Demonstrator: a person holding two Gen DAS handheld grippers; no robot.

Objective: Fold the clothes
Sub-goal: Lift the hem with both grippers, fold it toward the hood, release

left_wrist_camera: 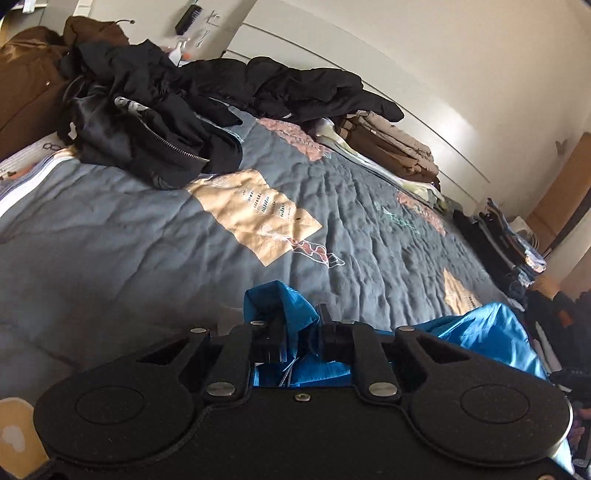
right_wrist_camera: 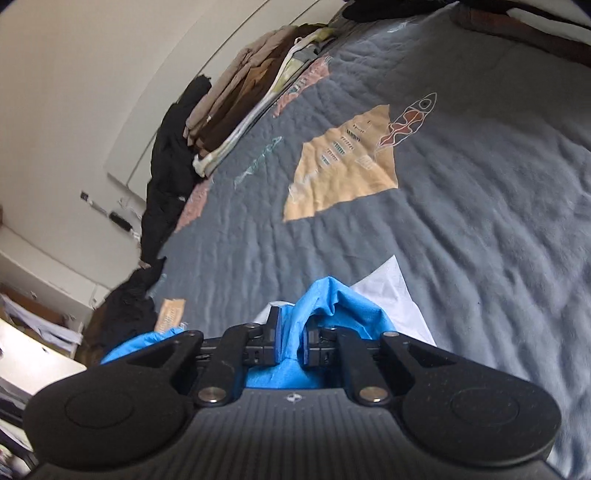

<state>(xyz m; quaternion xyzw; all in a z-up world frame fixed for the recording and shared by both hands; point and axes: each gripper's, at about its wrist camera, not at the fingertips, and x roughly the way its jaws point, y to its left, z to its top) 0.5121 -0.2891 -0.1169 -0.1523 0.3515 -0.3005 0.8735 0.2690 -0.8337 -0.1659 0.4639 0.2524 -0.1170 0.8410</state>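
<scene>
both my left gripper and right gripper pinch the blue garment over the bed, and such thin bites could slip and drop it crumpled.

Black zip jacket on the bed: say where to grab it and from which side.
Grip the black zip jacket at its near zipped edge, coming from the open quilt side. That edge hangs free toward the front; behind it other dark clothes crowd in. Both grippers are full of blue cloth.

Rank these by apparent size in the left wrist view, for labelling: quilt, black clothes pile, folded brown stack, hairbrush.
1. quilt
2. black clothes pile
3. folded brown stack
4. hairbrush

The brush lies farthest away, so its true size is unsure.
</scene>
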